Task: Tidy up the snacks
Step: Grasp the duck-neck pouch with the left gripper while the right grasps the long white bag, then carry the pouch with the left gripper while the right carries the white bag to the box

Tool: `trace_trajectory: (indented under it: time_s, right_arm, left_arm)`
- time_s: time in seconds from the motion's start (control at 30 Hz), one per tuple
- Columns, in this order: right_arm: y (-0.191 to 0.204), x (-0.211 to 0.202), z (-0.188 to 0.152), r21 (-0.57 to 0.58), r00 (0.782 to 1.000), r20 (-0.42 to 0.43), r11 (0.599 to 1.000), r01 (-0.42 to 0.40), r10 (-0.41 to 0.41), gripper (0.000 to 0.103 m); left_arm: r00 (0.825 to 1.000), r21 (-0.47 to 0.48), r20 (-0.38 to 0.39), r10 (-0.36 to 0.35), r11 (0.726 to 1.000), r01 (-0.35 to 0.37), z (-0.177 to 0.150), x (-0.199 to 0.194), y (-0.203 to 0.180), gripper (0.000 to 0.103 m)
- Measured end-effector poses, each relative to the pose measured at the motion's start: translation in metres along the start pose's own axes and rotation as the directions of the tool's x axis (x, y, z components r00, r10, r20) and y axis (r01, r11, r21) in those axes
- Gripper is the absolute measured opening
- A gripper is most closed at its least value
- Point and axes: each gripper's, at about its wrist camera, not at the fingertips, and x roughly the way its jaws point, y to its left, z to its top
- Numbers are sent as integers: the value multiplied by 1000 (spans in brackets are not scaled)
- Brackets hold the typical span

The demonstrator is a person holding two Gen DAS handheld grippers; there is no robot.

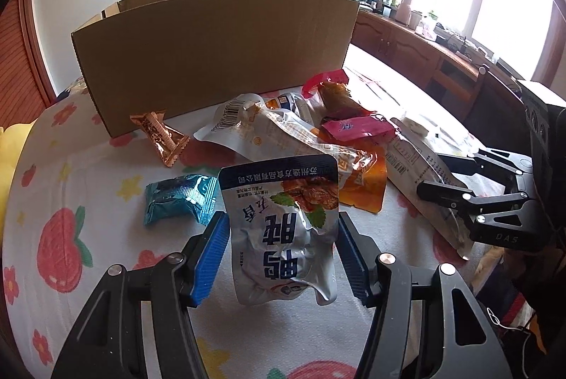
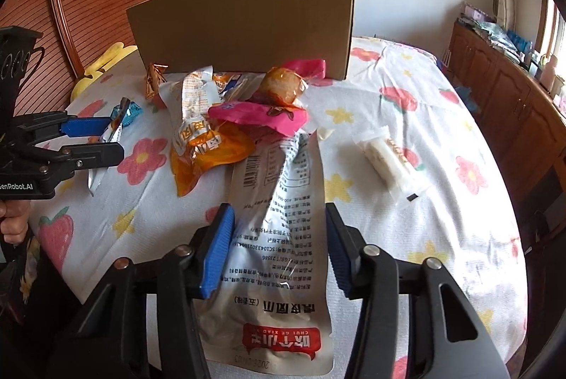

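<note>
At the far left the bed cover (image 1: 88,166), a soft quilted cloth printed with strawberries and flowers, gives little firm footing. Behind it stands the box (image 1: 212,53), plain brown cardboard with a tall stiff wall facing the snacks. In front of that wall lie an amber bar (image 1: 159,138) in crinkled foil with crimped ends, and a teal packet (image 1: 180,198), small, puffy and glossy. Next comes the left gripper (image 1: 281,219), its ribbed blue pads pressed to the two side edges of a silver pouch (image 1: 283,237), which stands upright off the cloth, so it looks held. That grip is only on slick film across the full width. The pouch could buckle and slide out on the way over the box wall, or catch on the rim if carried too low. To its right is the heap: a white pouch, an orange pouch (image 1: 361,188) and a pink packet (image 1: 357,127), all smooth, limp and overlapping, so pulling one may drag another. Further right the long pouch (image 2: 279,237), flat and creased down its length, lies on the cloth between the fingers of the right gripper (image 2: 279,212). I cannot tell whether those fingers are pinching or merely straddling it. Its far end lies under the pink packet, which may tumble when it is lifted. A white stick (image 2: 385,159) in clear wrap lies apart, furthest right.
</note>
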Motion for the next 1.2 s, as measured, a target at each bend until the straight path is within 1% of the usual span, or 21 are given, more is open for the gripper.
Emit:
trace_trajectory:
  time_s: [0.17, 0.23, 0.27, 0.3, 0.33, 0.37, 0.4, 0.43, 0.57, 0.63, 0.8, 0.87, 1.0, 1.03, 1.07, 1.2]
  right_arm:
    - [-2, -8, -1, 8, 1000, 15, 1000, -1, 1, 43]
    - [-5, -11, -1, 14, 1000, 22, 1000, -9, 9, 34]
    - [-6, -14, 0, 23, 999, 34, 1000, -6, 6, 26]
    - [-8, -18, 1, 30, 999, 48, 1000, -6, 5, 22]
    - [-9, -21, 3, 37, 998, 51, 999, -22, 20, 21]
    - [-10, -23, 4, 36, 998, 55, 999, -26, 24, 14]
    - [-10, -24, 5, 33, 998, 56, 999, -2, 0, 5]
    - [-11, -24, 5, 37, 999, 52, 999, -19, 17, 5]
    - [-16, -20, 2, 61, 999, 39, 998, -27, 24, 5]
    - [-18, -24, 2, 70, 998, 47, 997, -32, 29, 5]
    - [-14, -35, 6, 42, 998, 62, 999, -19, 16, 3]
    - [-12, -39, 8, 25, 998, 67, 1000, -4, 2, 2]
    - [-8, -47, 12, -8, 997, 71, 1000, 23, -22, 1]
    - [-8, -49, 12, -12, 997, 76, 999, 33, -32, 1]
    - [-8, -51, 12, -18, 996, 77, 999, 38, -37, 1]
    - [-8, -50, 12, -39, 996, 67, 998, 57, -54, 1]
  left_arm:
    - [1000, -4, 2, -6, 1000, 6, 0, 0, -1, 63]
    - [1000, -4, 1, -7, 1000, 7, -1, 1, -2, 63]
    - [1000, -3, 1, -9, 1000, 9, 0, 1, -2, 63]
    - [1000, -3, 2, -10, 1000, 10, 0, 1, -2, 63]
    - [1000, -3, 3, -10, 1000, 10, 0, 1, -3, 63]
    - [1000, -3, 3, -12, 1000, 12, 0, 2, -3, 63]
    - [1000, -3, 3, -13, 1000, 13, 0, 2, -3, 63]
    - [1000, -3, 3, -13, 1000, 13, 0, 2, -3, 63]
    - [1000, -2, 4, -15, 1000, 15, -1, 3, -3, 63]
    - [1000, -2, 4, -14, 1000, 14, -1, 3, -2, 63]
    - [1000, 1, 12, -15, 1000, 15, 0, 0, -2, 63]
    - [1000, 0, 19, -23, 1000, 23, 1, -2, -3, 54]
    - [999, 2, 40, -30, 1000, 30, 5, -8, -3, 53]
    - [999, 3, 40, -30, 1000, 30, 6, -8, -2, 49]
    - [999, 6, 36, -26, 1000, 25, 6, -6, -2, 48]
    - [1000, 0, 20, -21, 1000, 21, 1, 1, 1, 48]
